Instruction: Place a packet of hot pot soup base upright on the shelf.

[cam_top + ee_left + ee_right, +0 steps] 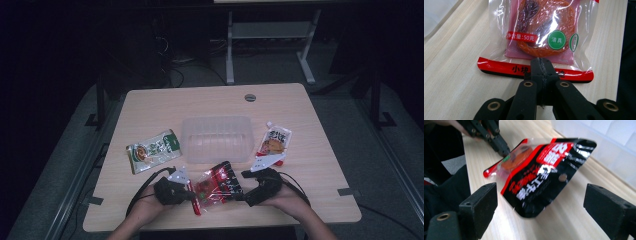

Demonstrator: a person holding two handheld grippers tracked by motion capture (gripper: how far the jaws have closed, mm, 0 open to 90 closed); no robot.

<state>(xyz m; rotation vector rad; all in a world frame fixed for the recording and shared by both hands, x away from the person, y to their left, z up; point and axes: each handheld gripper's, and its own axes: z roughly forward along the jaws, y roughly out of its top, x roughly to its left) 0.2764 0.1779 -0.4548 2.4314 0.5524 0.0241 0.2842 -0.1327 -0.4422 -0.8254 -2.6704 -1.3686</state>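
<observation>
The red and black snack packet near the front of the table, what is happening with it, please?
A person works it with two tools. The left hand-held gripper is shut on the sealed red edge of the glossy red and black snack packet, lifting it off the light wooden table. The right hand-held gripper is open, its jaws either side of the packet's other end without touching. A clear plastic tub stands just behind.
</observation>
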